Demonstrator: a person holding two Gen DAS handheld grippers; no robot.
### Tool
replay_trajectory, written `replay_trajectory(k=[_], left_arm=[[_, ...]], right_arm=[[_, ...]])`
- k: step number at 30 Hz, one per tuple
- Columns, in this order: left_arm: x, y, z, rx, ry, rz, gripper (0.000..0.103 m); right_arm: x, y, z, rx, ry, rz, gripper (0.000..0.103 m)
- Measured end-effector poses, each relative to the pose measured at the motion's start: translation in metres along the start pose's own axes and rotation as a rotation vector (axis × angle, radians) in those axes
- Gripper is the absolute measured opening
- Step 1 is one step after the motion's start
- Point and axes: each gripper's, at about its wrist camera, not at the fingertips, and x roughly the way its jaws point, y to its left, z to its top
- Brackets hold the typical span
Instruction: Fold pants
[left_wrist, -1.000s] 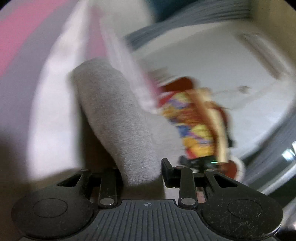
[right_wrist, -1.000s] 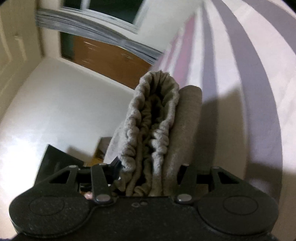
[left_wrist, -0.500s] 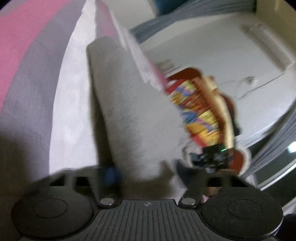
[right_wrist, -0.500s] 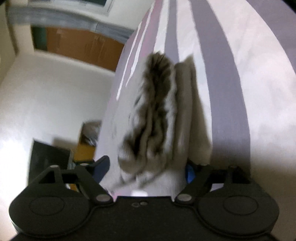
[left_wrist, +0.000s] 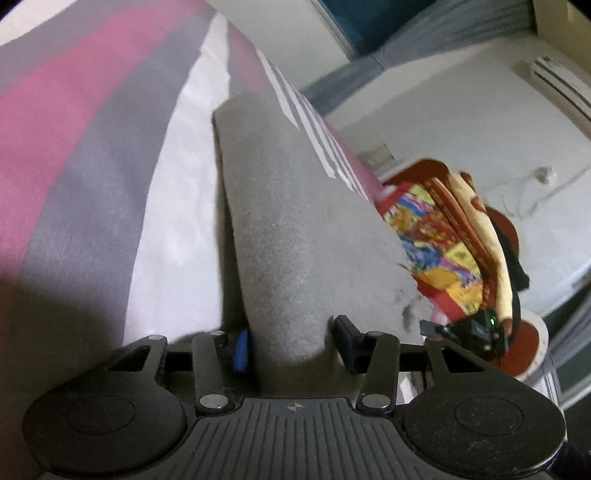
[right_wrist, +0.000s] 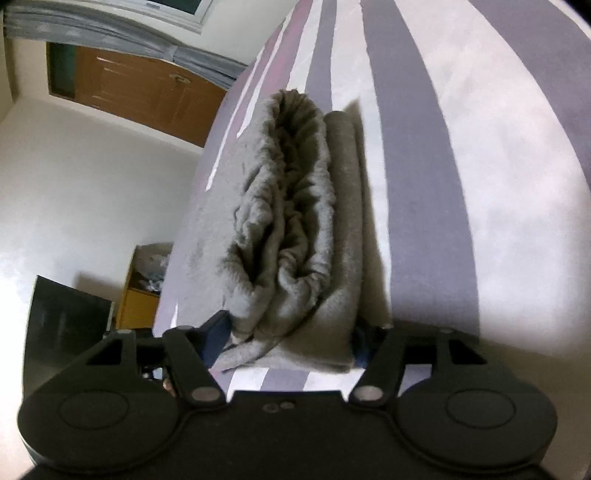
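The grey pants (left_wrist: 291, 229) lie folded on the striped bedsheet (left_wrist: 92, 155). In the left wrist view my left gripper (left_wrist: 291, 345) has its jaws spread on either side of the smooth folded end, with a gap showing at the right finger. In the right wrist view the pants (right_wrist: 295, 229) show their bunched elastic waistband on top of flat layers. My right gripper (right_wrist: 288, 338) straddles that end with the jaws spread apart, the cloth resting on the bedsheet (right_wrist: 461, 184) between them.
A bright patchwork blanket pile (left_wrist: 447, 243) sits past the bed's edge on the right of the left wrist view. A wooden door (right_wrist: 136, 96), a yellow box (right_wrist: 144, 291) and a dark panel (right_wrist: 62, 317) stand beyond the bed's left edge.
Both grippers have opened and let go of the pants. The folded pants have come down onto the sheet and both cameras have tipped towards the bed.
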Motion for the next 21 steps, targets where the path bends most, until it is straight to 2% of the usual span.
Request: replay_trajectory(k=[1,2,3,5,7,9,10,12,13,15,19,21], left_arm=[[-0.005,-0.003,-0.002,-0.03,-0.012,0.012,0.049],[-0.011,-0.006,-0.004,-0.056,-0.022,0.013,0.051],[-0.017,-0.012,-0.007,-0.066,-0.031,-0.01,0.056],[-0.033,-0.025,-0.017,-0.068,-0.043,-0.037,0.068],[-0.047,-0.04,-0.031,-0.071,-0.052,-0.035,0.083],[-0.063,-0.054,-0.044,-0.073,-0.052,-0.057,0.085],[-0.071,-0.061,-0.05,-0.056,-0.068,-0.034,0.088],[-0.087,-0.073,-0.06,-0.027,-0.093,0.063,0.096],[-0.095,-0.078,-0.066,-0.037,-0.098,0.068,0.096],[-0.113,-0.09,-0.08,-0.052,-0.113,0.014,0.096],[-0.145,-0.126,-0.119,0.005,-0.127,-0.067,0.096],[-0.158,-0.142,-0.139,0.017,-0.129,-0.068,0.096]], right_arm=[[0.0,0.003,-0.002,0.024,-0.006,-0.001,0.069],[0.0,0.007,-0.003,0.045,-0.01,0.0,0.076],[-0.002,0.011,-0.006,0.066,-0.017,0.0,0.088],[-0.015,0.024,-0.018,0.081,-0.045,0.001,0.103],[-0.029,0.04,-0.03,0.062,-0.063,0.021,0.103],[-0.045,0.062,-0.049,0.023,-0.095,0.045,0.103],[-0.049,0.071,-0.057,0.004,-0.109,0.035,0.103],[-0.058,0.092,-0.078,-0.042,-0.141,0.02,0.103],[-0.06,0.099,-0.085,-0.054,-0.144,0.007,0.103],[-0.067,0.111,-0.102,-0.079,-0.163,-0.016,0.103],[-0.083,0.132,-0.134,-0.068,-0.162,-0.026,0.103],[-0.095,0.143,-0.156,-0.077,-0.183,-0.047,0.103]])
